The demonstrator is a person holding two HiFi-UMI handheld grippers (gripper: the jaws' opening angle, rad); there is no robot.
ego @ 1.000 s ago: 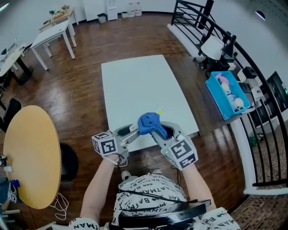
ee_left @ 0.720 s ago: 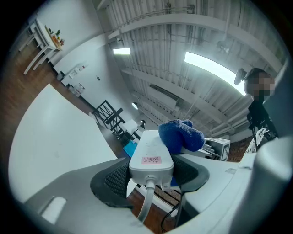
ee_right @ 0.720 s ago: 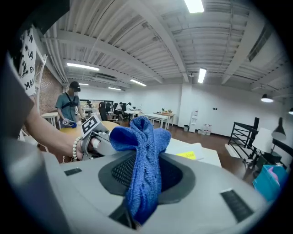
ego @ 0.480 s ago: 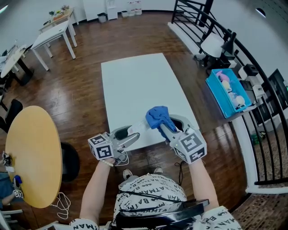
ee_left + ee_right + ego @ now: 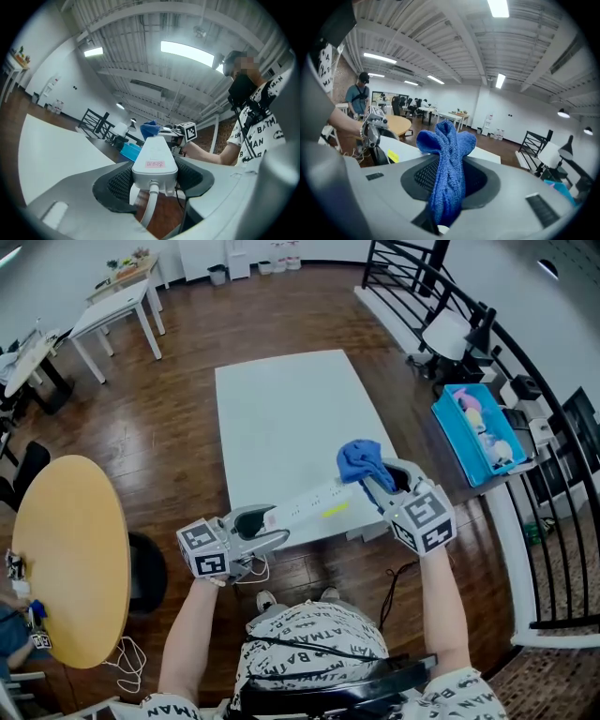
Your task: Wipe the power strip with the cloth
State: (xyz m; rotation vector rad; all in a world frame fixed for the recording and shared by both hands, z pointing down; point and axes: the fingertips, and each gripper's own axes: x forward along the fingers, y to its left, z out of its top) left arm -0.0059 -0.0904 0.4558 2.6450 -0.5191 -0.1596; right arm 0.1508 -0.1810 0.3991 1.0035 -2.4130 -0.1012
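The left gripper [image 5: 267, 524] is clamping the cord end of the long white plastic power strip [image 5: 314, 507]. Its jaws are spread wide around the body, keeping it level over the near edge of the white rectangular table [image 5: 281, 409], probably so its faces stay free for wiping. The strip is pointing toward two o'clock. There the right gripper [image 5: 378, 486], closed tight on the bunched blue terry cloth [image 5: 359, 458], is holding it at the far tip, though I can't tell if they touch.

Dark wood floor [image 5: 178, 418]; white rectangular table [image 5: 291, 418] centre; round yellow table [image 5: 66, 559] left; black railing [image 5: 562, 512] right.
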